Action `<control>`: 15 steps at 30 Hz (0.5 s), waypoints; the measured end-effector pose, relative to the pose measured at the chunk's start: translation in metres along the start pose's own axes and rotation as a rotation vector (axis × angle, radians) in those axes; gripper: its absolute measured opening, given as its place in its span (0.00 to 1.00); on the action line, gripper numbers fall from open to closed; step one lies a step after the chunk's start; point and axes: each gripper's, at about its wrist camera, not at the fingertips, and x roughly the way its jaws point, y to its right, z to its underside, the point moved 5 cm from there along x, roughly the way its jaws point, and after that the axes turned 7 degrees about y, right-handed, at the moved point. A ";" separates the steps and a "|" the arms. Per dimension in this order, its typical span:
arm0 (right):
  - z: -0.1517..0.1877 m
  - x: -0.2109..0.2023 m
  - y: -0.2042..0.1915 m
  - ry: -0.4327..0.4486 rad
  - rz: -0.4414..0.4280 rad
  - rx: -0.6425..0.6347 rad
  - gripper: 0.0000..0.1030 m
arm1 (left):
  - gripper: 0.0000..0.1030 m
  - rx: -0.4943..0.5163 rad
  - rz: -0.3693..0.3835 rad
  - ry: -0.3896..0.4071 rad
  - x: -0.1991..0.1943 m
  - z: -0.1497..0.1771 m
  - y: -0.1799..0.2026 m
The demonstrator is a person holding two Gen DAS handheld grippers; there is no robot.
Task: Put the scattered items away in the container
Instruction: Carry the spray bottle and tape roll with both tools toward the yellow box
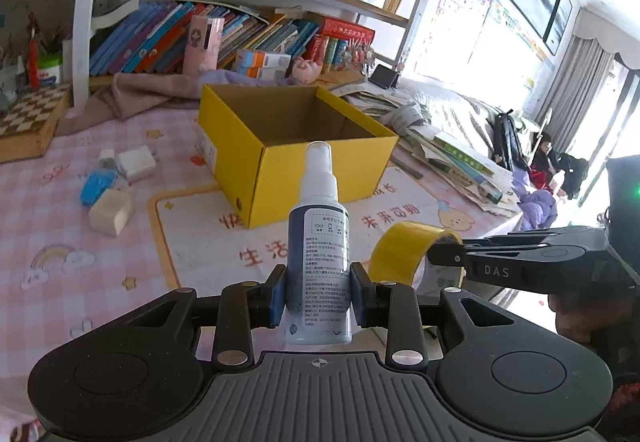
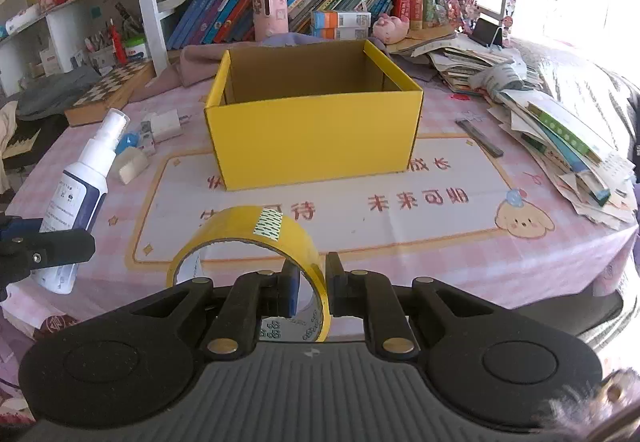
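Left wrist view shows the left gripper (image 1: 319,296) clamped on the upright spray bottle (image 1: 319,242), the yellow box (image 1: 288,146) at twelve o'clock, probably its destination. Only the right wrist view shows the right gripper (image 2: 313,292) pinching the tape roll's (image 2: 256,242) band.

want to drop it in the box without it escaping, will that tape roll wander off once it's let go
Probably, if it lands on edge: the tape is a round hoop, apt to roll. The right gripper pinches only its thin wall, so it may pivot. The hollow core suggests it is light, and the box walls should stop it.
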 end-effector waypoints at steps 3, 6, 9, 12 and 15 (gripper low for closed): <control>-0.009 0.011 0.004 0.002 -0.014 -0.010 0.12 | 0.30 -0.019 -0.022 -0.001 0.010 -0.006 -0.005; -0.019 0.021 0.009 0.012 -0.031 -0.016 0.12 | 0.30 -0.027 -0.038 0.005 0.020 -0.013 -0.006; -0.031 0.031 0.017 0.026 -0.048 -0.019 0.12 | 0.30 -0.005 -0.046 0.013 0.030 -0.022 -0.002; -0.044 0.042 0.024 0.041 -0.065 -0.027 0.12 | 0.30 0.023 -0.052 0.015 0.043 -0.033 0.005; -0.057 0.050 0.030 0.057 -0.084 -0.044 0.12 | 0.30 0.043 -0.060 0.024 0.055 -0.045 0.012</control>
